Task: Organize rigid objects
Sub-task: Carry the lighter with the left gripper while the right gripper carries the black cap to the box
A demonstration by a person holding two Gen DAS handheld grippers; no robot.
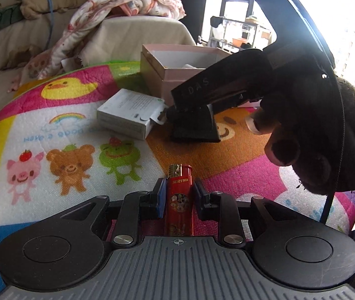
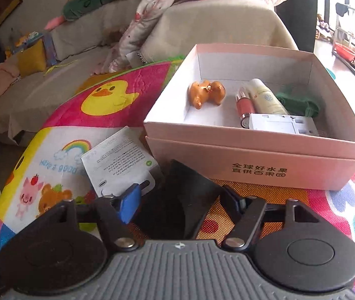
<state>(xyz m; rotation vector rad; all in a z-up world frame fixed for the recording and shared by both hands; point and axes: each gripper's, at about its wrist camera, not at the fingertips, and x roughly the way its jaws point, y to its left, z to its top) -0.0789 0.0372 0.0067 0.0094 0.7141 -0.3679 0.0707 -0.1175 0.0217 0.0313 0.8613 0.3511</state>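
Observation:
In the left wrist view a red lighter (image 1: 179, 197) stands between the pads of my left gripper (image 1: 179, 195), which is shut on it just above the cartoon mat. My right gripper (image 1: 192, 122) shows there too, shut on a black wedge-shaped object (image 1: 194, 127) low over the mat. In the right wrist view that black object (image 2: 177, 200) sits between the pads of my right gripper (image 2: 182, 200). A pink open box (image 2: 257, 147) lies ahead, holding a golden figurine (image 2: 207, 92), a pink tube (image 2: 243, 105), a cream tube (image 2: 267, 97), a green item (image 2: 299, 100) and a white block (image 2: 282, 123).
A small white printed carton (image 1: 130, 115) lies on the mat left of the black object, also seen in the right wrist view (image 2: 120, 167). The colourful mat (image 1: 72, 135) covers a bed. A sofa (image 2: 52, 57) with a blanket and pillows stands behind.

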